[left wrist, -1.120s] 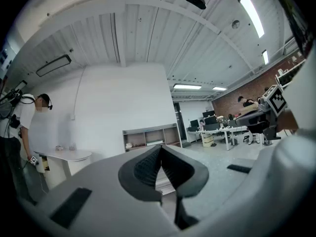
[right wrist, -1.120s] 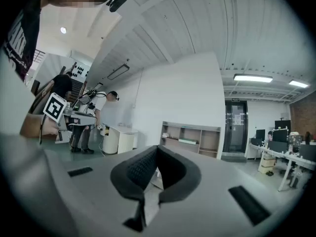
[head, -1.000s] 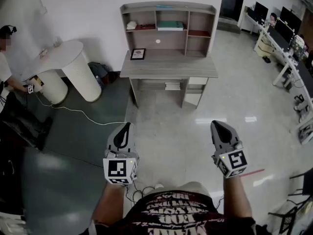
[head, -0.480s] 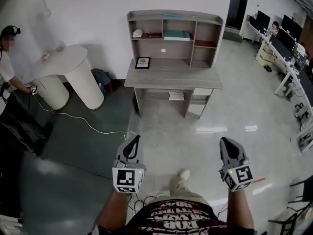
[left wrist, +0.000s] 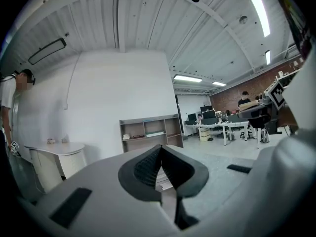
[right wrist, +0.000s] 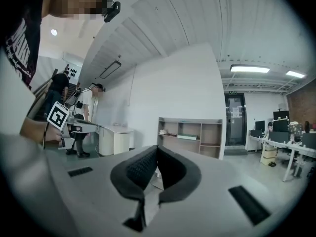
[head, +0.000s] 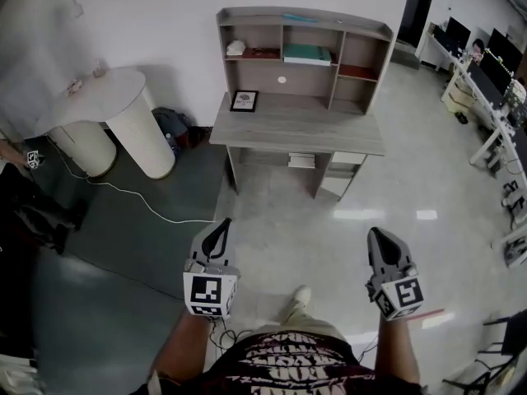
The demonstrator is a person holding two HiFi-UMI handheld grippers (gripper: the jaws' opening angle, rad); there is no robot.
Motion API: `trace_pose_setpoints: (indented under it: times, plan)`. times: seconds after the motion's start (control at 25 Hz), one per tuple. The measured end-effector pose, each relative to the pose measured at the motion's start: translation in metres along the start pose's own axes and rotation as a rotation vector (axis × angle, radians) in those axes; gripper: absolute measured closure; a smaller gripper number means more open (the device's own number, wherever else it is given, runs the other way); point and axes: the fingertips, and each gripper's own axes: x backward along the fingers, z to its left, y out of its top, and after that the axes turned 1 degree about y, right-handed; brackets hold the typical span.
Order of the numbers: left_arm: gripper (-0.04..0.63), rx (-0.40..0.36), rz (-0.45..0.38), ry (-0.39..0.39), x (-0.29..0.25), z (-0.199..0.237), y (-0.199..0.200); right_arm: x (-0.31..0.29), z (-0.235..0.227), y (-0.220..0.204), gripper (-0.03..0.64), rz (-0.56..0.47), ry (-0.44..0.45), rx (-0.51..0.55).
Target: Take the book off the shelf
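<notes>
Bare floor [head: 329, 229] before desk [head: 313, 126] and shelf [head: 247, 16]

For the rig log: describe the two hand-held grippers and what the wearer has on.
The left hand-held gripper and right hand-held gripper both have grey tapered shells, dark ribbed pads and a white cube with black square markers. The shirt is dark with pale lettering and leaves the forearms uncovered.

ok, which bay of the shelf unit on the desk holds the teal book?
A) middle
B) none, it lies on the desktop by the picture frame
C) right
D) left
A: the teal book lies flat in the middle bay of the shelf unit, with a bay on either side of it.
</notes>
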Motion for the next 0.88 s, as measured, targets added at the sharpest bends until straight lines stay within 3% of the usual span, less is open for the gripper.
trace_pose_setpoints:
  times: [0.6, 0.88]
  plan:
    - [0.589, 0.026, 0.008, -0.018, -0.159, -0.034, 0.028, -0.086, -0.127, 0.005, 0.612, -0.030, 0.045, -0.027]
    - [0.589, 0.011, -0.027, 0.002, -0.200, -0.058, 0.055, -0.099, -0.174, -0.007, 0.612, -0.030, 0.070, -0.042]
